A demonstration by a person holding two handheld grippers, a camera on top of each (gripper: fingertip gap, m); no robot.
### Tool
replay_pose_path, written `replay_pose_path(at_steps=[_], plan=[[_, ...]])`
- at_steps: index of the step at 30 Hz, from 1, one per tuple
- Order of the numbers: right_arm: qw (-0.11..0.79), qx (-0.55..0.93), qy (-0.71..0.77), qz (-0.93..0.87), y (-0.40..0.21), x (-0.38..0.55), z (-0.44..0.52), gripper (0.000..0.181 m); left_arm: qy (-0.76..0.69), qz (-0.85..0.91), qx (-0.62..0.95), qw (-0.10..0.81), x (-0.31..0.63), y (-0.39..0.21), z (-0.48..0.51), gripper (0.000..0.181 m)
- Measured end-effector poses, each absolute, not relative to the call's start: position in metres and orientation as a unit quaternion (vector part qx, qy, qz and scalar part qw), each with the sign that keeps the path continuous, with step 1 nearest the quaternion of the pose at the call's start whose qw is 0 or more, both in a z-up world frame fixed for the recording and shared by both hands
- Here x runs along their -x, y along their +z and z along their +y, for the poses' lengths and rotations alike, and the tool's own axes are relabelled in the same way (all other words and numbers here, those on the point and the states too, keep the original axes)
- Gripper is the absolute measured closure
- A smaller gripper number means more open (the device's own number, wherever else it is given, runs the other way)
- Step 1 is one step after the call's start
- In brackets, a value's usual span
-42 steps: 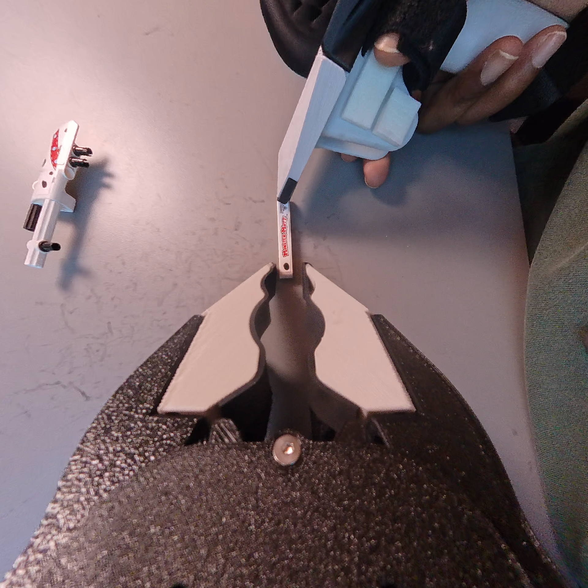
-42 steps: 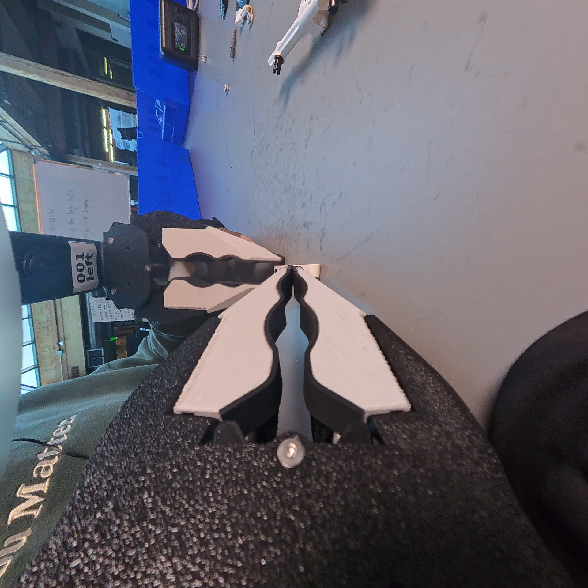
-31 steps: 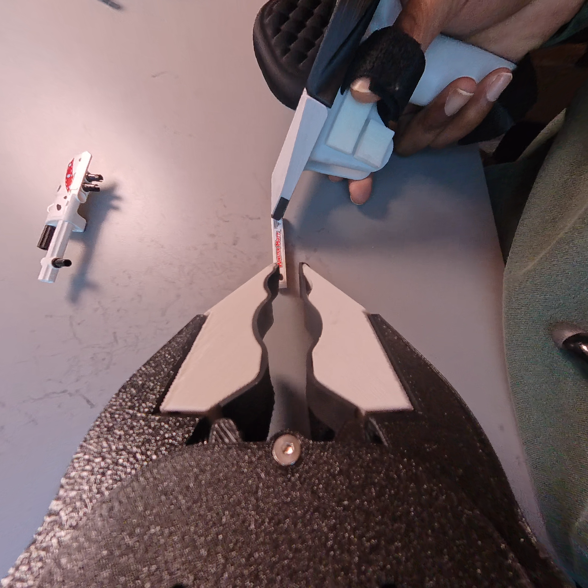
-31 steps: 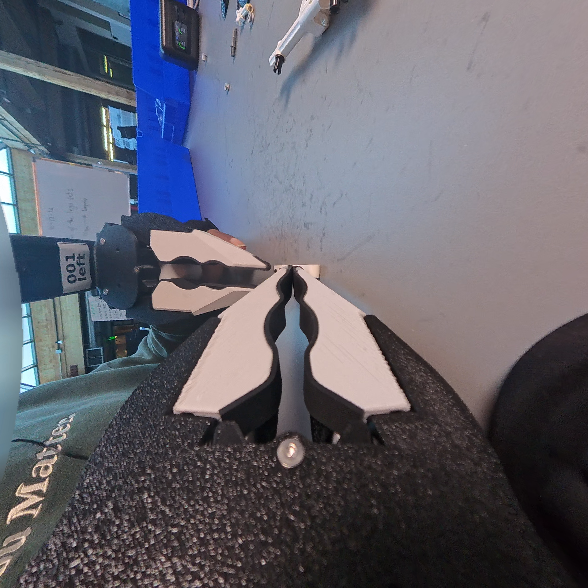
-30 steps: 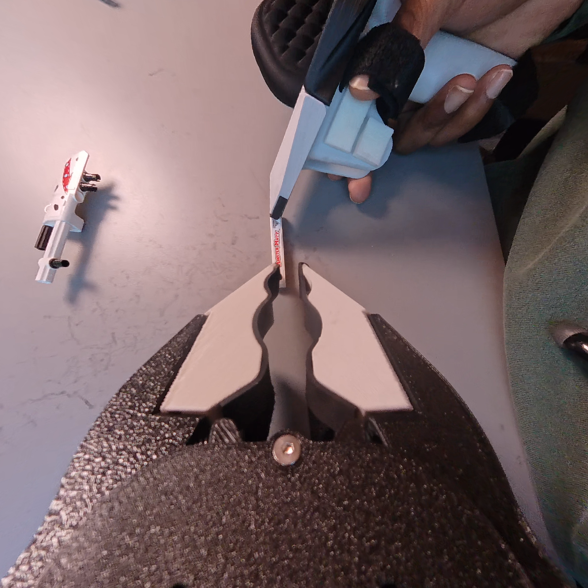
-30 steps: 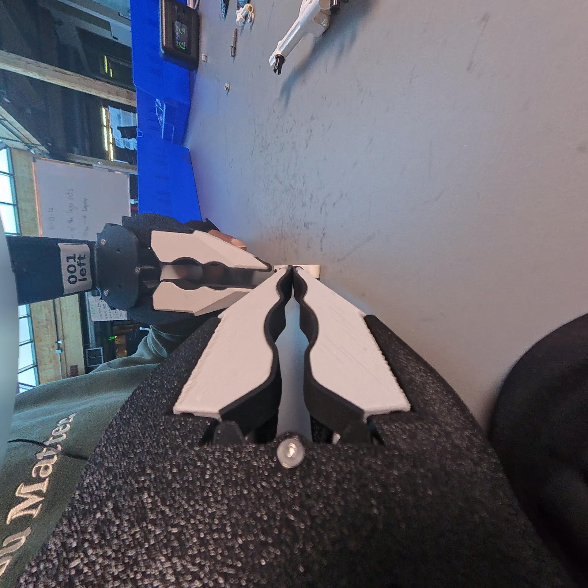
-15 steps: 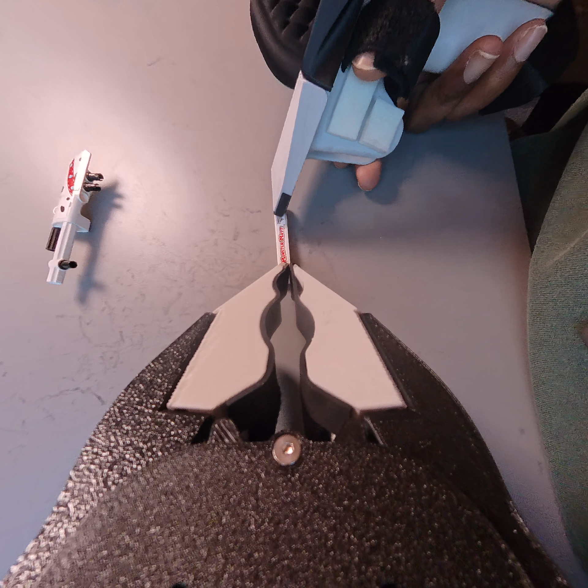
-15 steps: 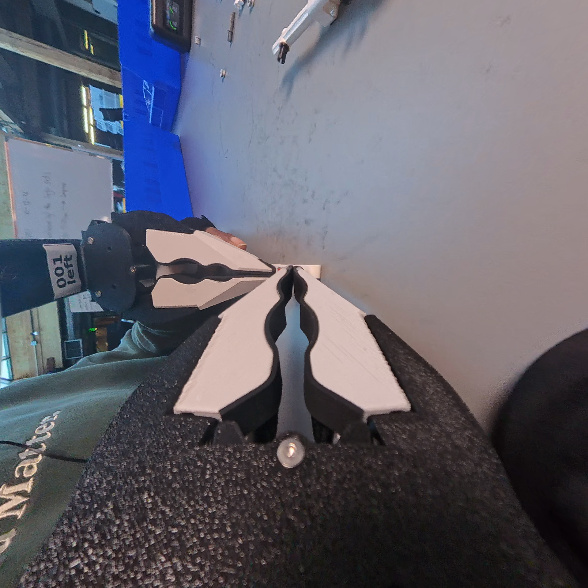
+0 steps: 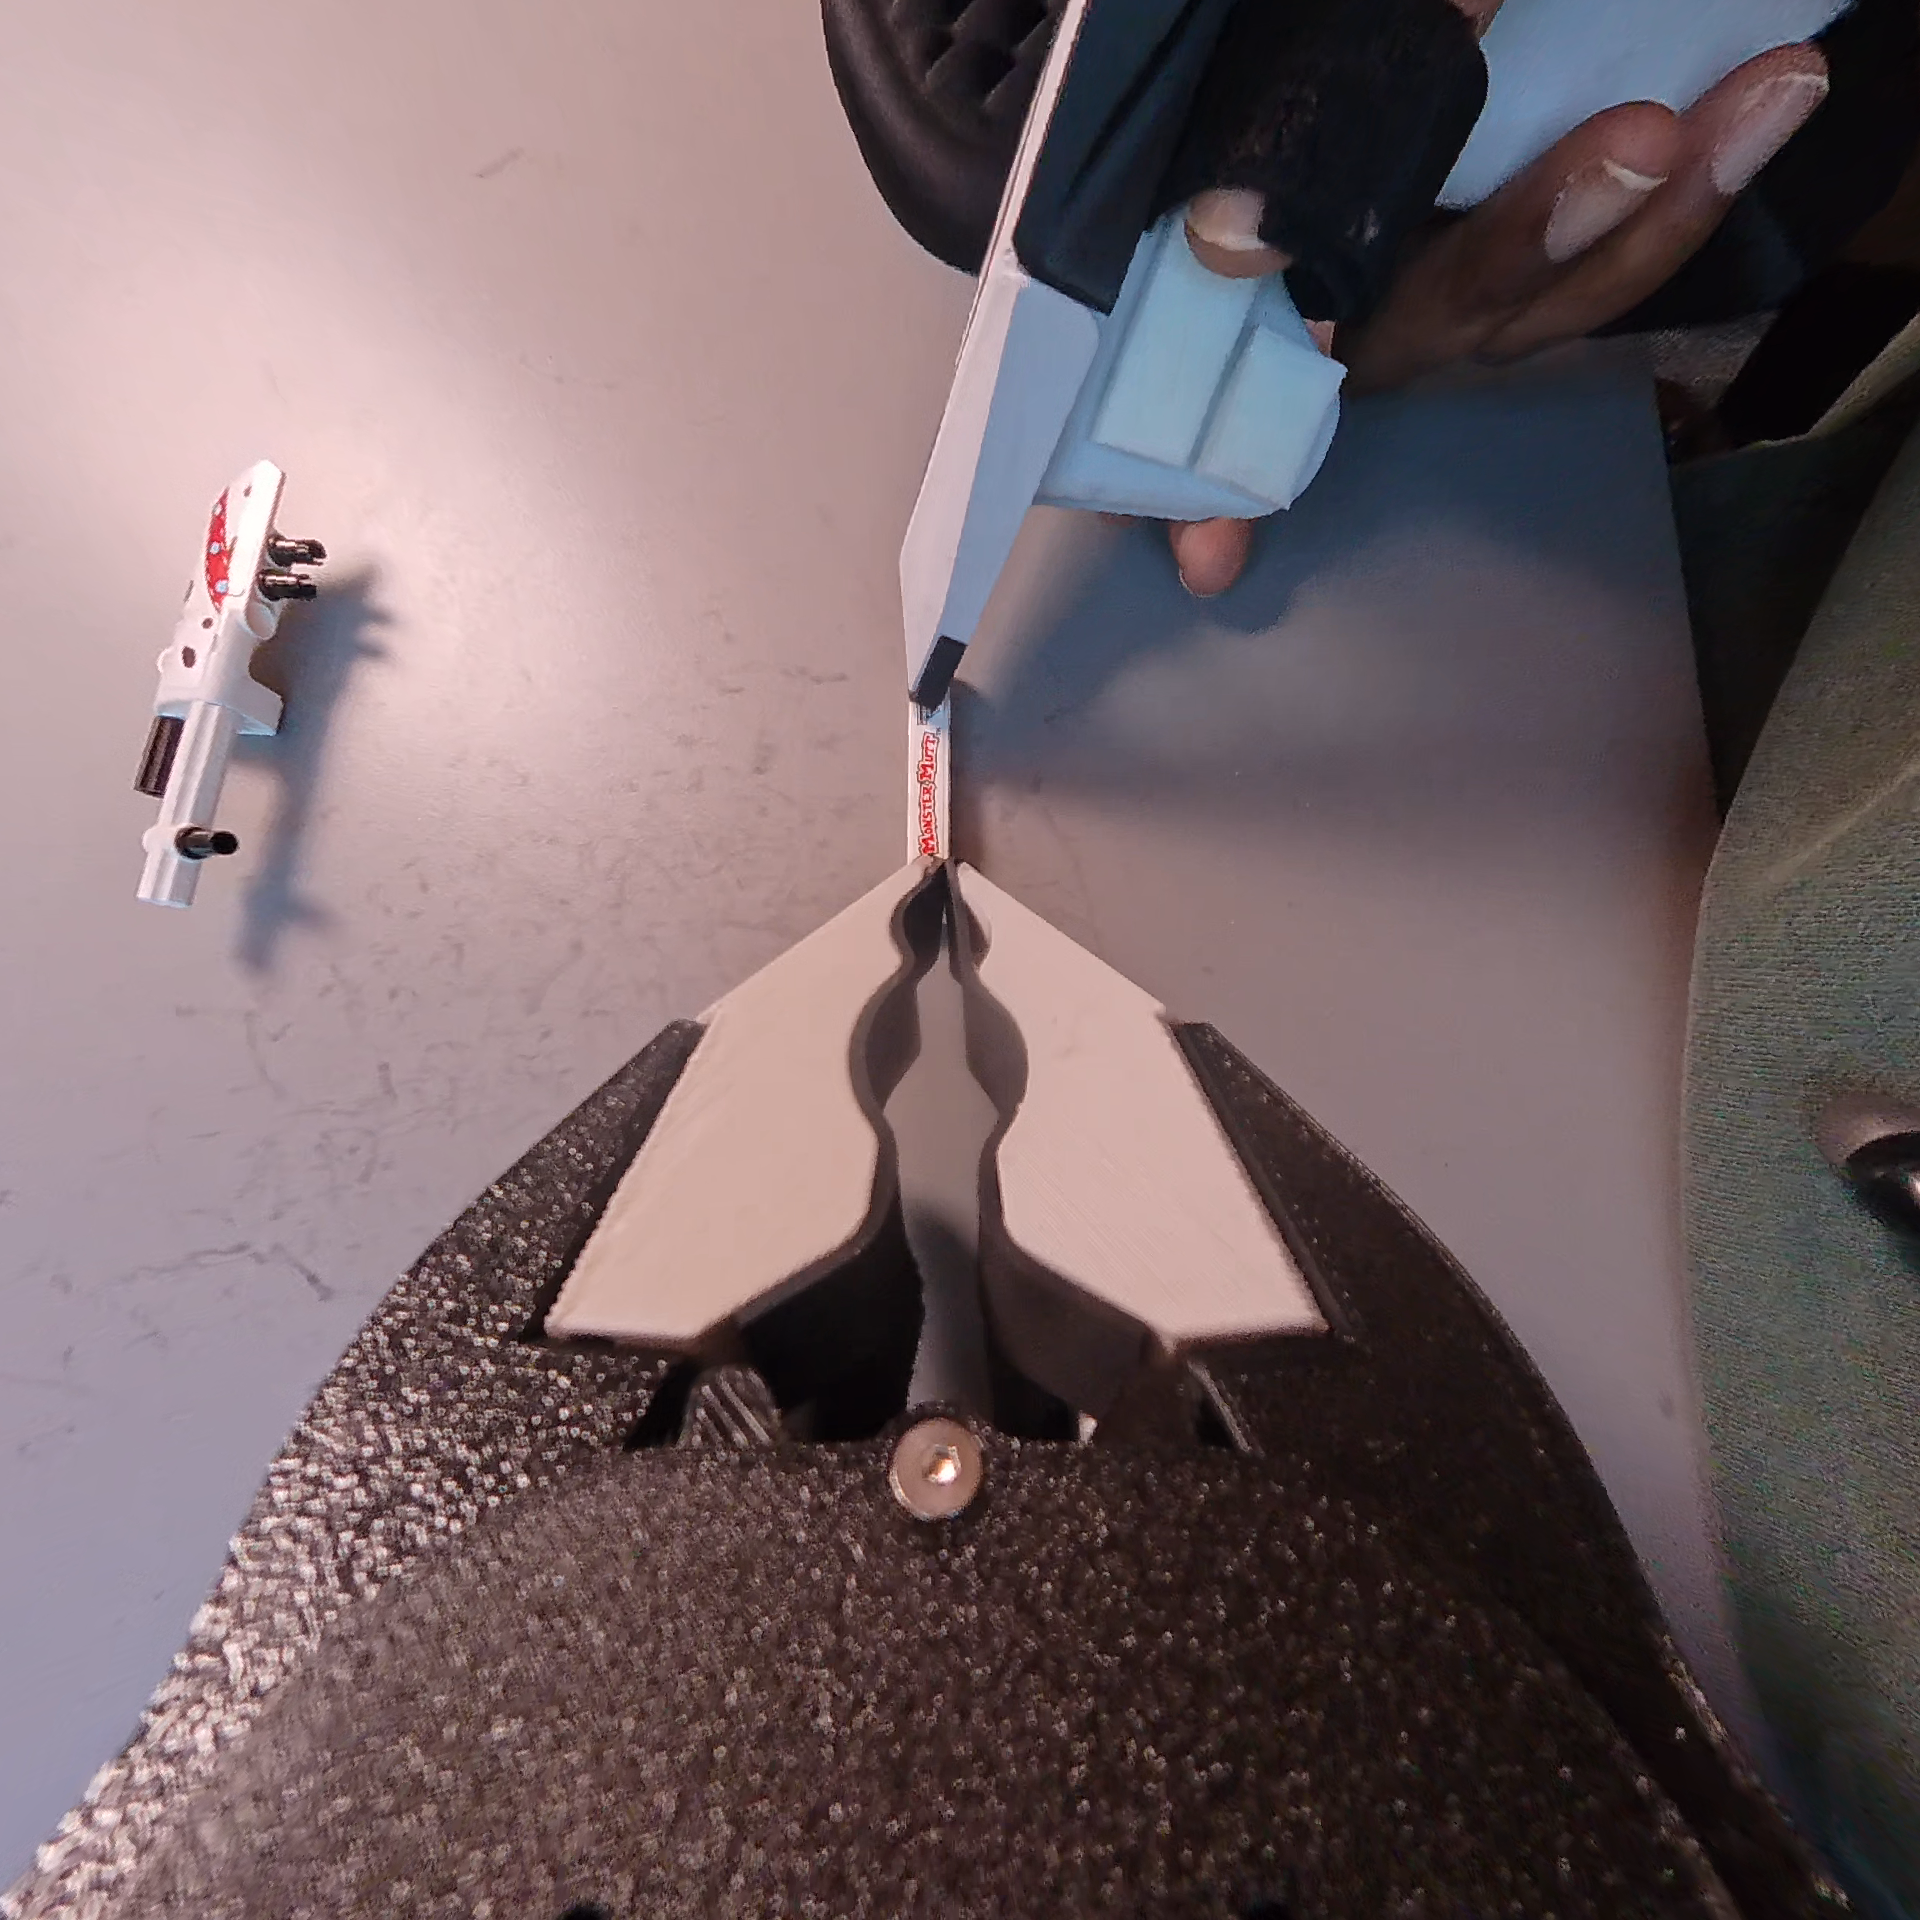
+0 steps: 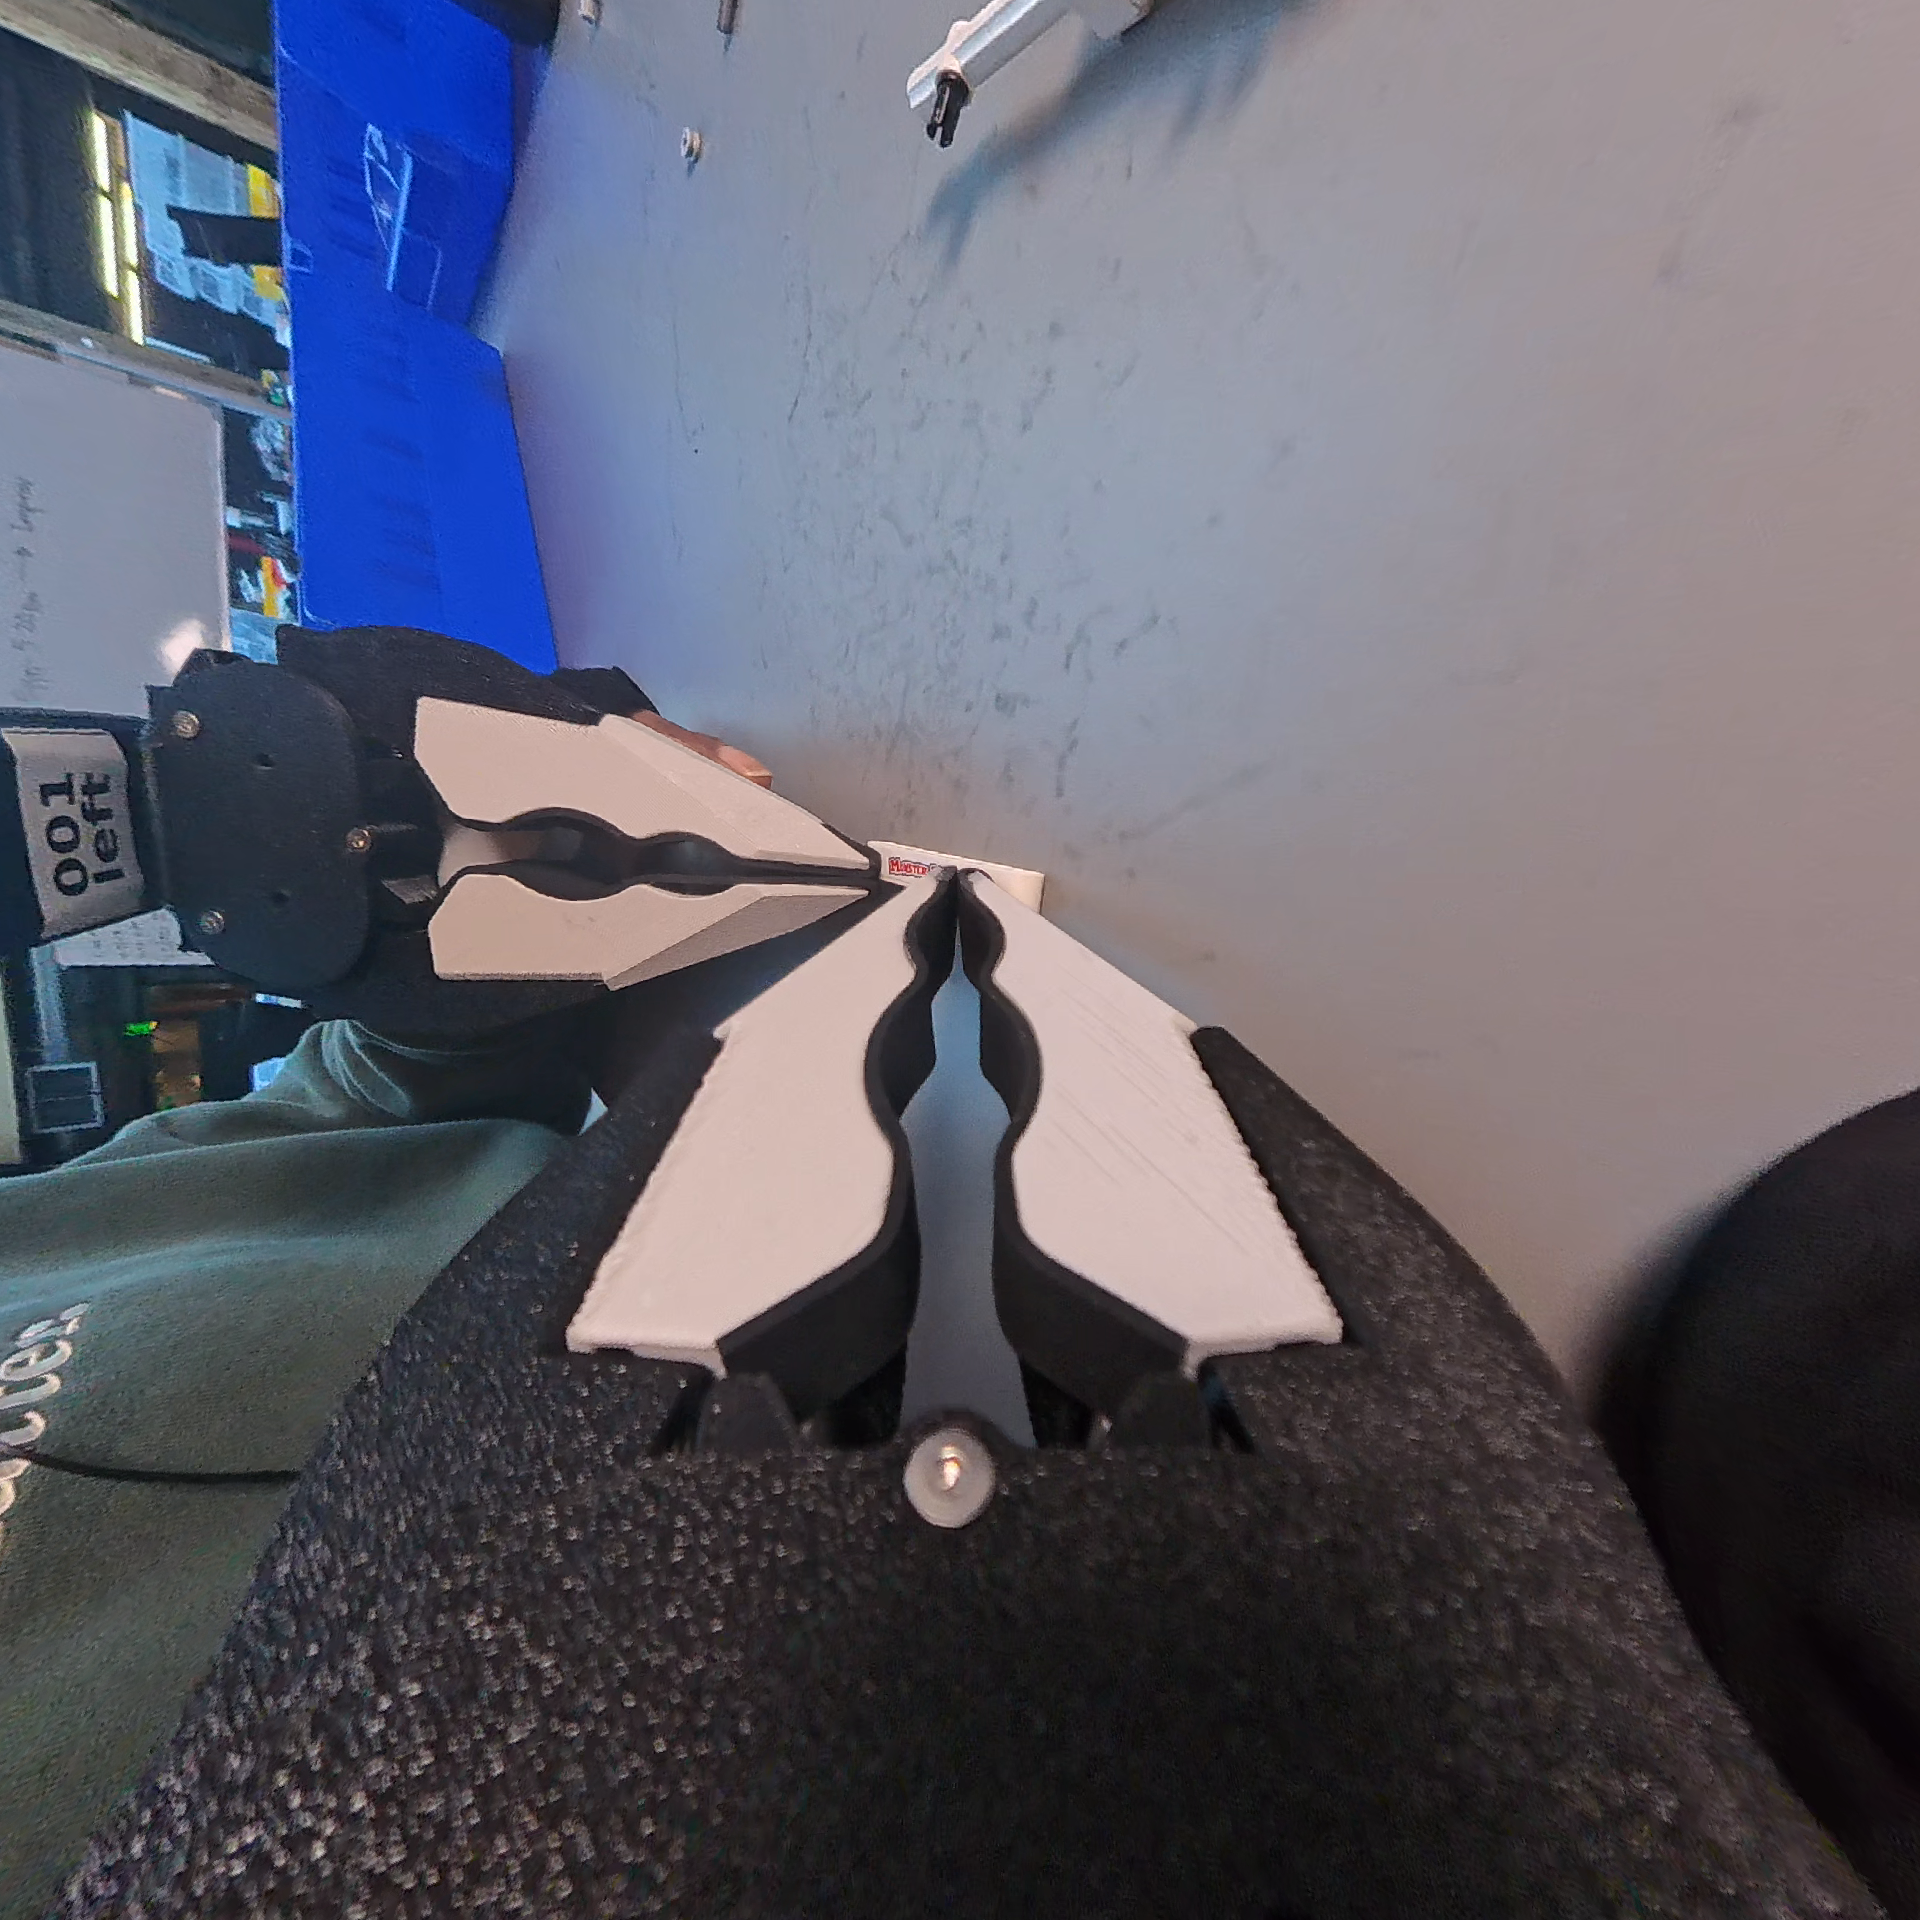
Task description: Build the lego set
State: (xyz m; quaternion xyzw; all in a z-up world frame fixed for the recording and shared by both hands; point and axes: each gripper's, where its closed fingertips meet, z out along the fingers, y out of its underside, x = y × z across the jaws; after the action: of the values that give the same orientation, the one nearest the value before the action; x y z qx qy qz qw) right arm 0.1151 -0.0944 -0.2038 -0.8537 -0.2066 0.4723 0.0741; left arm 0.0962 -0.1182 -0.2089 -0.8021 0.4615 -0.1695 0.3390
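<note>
A thin white lego piece with a red printed sticker is held between both grippers just above the grey table. My left gripper is shut on its near end. My right gripper is shut on its other end, which shows white past the tips. The right gripper's finger comes down from the top in the left wrist view. The left gripper enters from the left in the right wrist view. A white lego sub-assembly with black pins and a red patch lies on the table to the left.
A person's hand holds the right gripper. A green sweatshirt lies beyond the table's right edge. A blue panel stands along the table's far side. The sub-assembly's tip and small loose parts lie near it. My two grippers' fingertips are within a few centimetres of each other.
My left gripper was open around the white piece's end and has shut on it. The right gripper has stayed shut on the other end, and both views have shifted slightly.
</note>
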Motion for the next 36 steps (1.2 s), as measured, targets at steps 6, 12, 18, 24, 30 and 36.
replay_pose_path(at_steps=[6,12,18,24,30,36], plan=[[0.069,0.852,0.462,-0.239,-0.204,-0.117,-0.096,0.181,-0.173,0.46,0.803,0.336,-0.097,-0.209,-0.119,0.181],[0.063,0.846,0.449,-0.28,-0.205,-0.121,-0.099,0.181,-0.174,0.463,0.802,0.335,-0.098,-0.209,-0.121,0.181],[0.067,0.843,0.437,-0.308,-0.205,-0.124,-0.099,0.181,-0.177,0.466,0.799,0.335,-0.101,-0.209,-0.122,0.181],[0.098,0.84,0.397,-0.356,-0.206,-0.132,-0.093,0.159,-0.181,0.466,0.798,0.335,-0.102,-0.209,-0.122,0.181],[0.155,0.81,0.373,-0.425,-0.197,-0.138,-0.093,0.158,-0.19,0.463,0.8,0.332,-0.102,-0.208,-0.123,0.181],[0.192,0.749,0.328,-0.542,-0.2,-0.138,-0.093,0.162,-0.199,0.461,0.796,0.338,-0.106,-0.207,-0.124,0.181]])
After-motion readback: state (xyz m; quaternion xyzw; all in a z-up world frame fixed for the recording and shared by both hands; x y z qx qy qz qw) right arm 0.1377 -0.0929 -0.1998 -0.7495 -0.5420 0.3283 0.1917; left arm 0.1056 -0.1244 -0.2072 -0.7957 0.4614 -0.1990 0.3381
